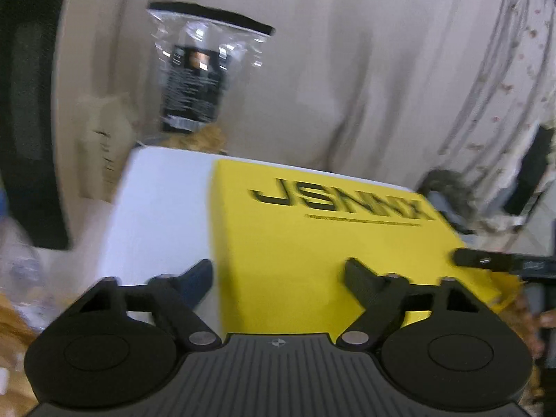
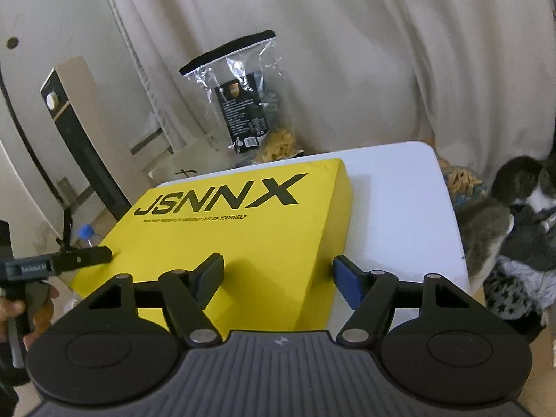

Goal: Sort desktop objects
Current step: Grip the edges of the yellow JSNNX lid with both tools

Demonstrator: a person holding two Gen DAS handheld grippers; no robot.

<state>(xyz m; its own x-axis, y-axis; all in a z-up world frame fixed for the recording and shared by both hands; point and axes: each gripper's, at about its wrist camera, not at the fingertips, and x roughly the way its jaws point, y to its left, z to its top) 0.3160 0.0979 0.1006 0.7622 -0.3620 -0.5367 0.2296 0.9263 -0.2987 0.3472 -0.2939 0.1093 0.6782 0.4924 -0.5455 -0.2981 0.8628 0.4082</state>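
Observation:
A yellow box [image 2: 243, 229] with black lettering lies flat on the white table [image 2: 399, 208]. My right gripper [image 2: 278, 274] straddles its near right edge. The left finger [image 2: 212, 274] hangs over the yellow top, and the blue-padded right finger [image 2: 347, 285] stands beside the box's side wall. My left gripper [image 1: 278, 278] straddles the left edge of the box [image 1: 312, 243], with one finger [image 1: 199, 278] over the white table [image 1: 160, 208] and the other over the yellow top. Neither gripper visibly squeezes the box. Each view shows the tip of the other gripper at the box's far side.
A clear snack bag [image 2: 243, 104] with a black label stands behind the table in front of a beige curtain. A tall heater [image 2: 69, 121] and a blue-capped bottle [image 2: 85, 232] are on the left. A grey and white cat [image 2: 504, 208] sits to the right of the table.

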